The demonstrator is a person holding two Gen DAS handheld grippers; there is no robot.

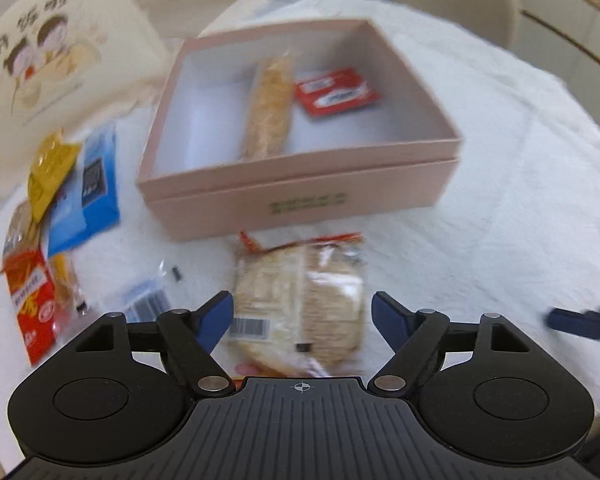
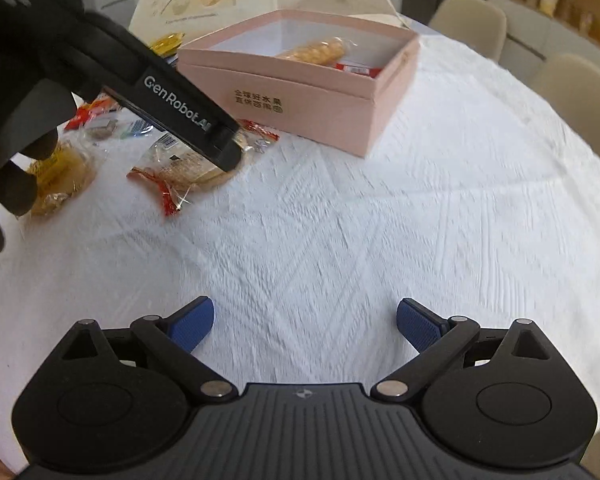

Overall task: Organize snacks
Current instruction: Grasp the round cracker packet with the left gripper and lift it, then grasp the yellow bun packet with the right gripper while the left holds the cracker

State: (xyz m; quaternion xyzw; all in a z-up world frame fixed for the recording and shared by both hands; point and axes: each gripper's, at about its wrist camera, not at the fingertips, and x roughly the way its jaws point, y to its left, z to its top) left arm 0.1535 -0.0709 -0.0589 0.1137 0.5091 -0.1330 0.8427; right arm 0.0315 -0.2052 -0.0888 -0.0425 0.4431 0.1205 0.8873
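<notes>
We saw a square pink cardboard box [image 1: 300, 196] on the tabletop [image 2: 340, 220], which wore a white, ridged, quilt-like cloth; inside lay a long crinkly packet of golden snack [image 1: 269, 108] and a flat red wrapper [image 1: 334, 92]; our left gripper [image 1: 302, 316] stood wide apart over a round biscuit in clear, glossy film [image 1: 300, 304], its blue pads [image 1: 216, 316] clear of the film; our right gripper [image 2: 304, 324] gaped over bare cloth, nothing between its ribbed pads; more foil packets [image 1: 60, 208] lay loose left of the box.
</notes>
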